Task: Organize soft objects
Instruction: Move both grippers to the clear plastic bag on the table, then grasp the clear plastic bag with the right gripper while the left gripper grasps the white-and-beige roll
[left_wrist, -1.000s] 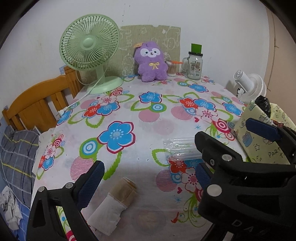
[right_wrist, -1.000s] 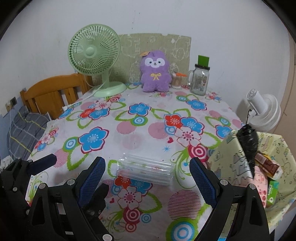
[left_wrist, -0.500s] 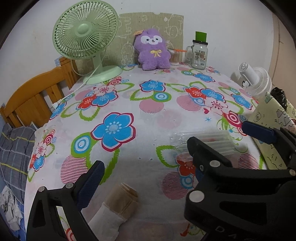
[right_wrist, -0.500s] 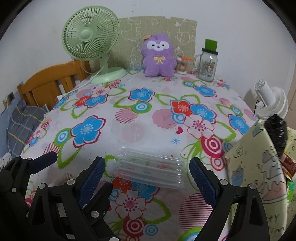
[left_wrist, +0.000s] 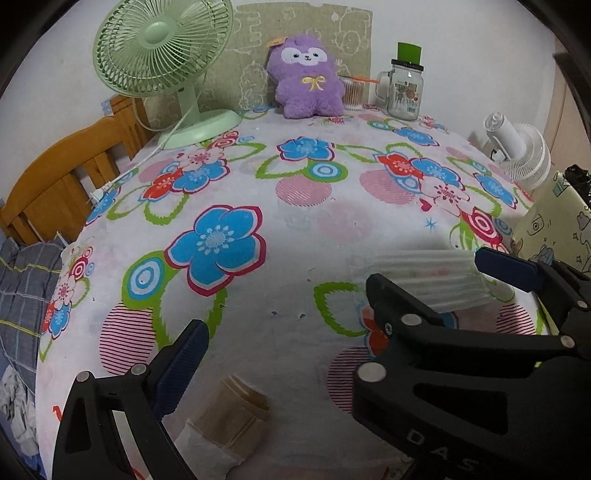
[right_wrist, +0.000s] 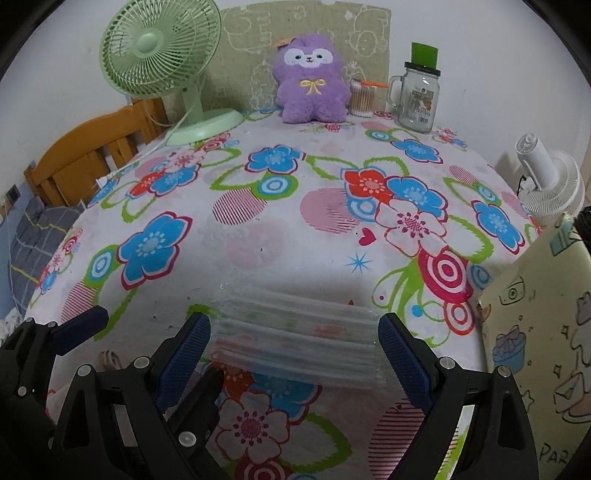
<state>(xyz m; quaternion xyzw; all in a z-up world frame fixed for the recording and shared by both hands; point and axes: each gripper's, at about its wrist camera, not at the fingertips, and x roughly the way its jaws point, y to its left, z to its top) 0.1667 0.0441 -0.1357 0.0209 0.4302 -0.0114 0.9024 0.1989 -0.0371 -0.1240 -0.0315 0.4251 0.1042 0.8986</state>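
A clear packet of pleated masks (right_wrist: 299, 343) lies on the floral tablecloth (right_wrist: 258, 236) near the front. My right gripper (right_wrist: 293, 319) is open, with a blue pad beside each end of the packet and no squeeze visible. In the left wrist view the same packet (left_wrist: 432, 280) shows between the right gripper's fingers (left_wrist: 506, 267). A beige rolled cloth on a white piece (left_wrist: 229, 413) lies just below my left gripper (left_wrist: 295, 328). That gripper is open and empty, and its right finger is hidden behind the right gripper. A purple plush (right_wrist: 314, 81) sits upright at the table's far edge.
At the back stand a green fan (left_wrist: 162, 48), a cotton-swab cup (right_wrist: 362, 98) and a glass mug jar (right_wrist: 415, 99). A white fan (right_wrist: 546, 177) and a yellow patterned bag (right_wrist: 535, 332) crowd the right edge. A wooden chair (left_wrist: 62, 173) and plaid cloth (left_wrist: 22, 280) are on the left.
Both grippers have sunk toward the table and tipped further down. The mask packet now sits between the right fingers, and the rolled cloth is closer under the left gripper.
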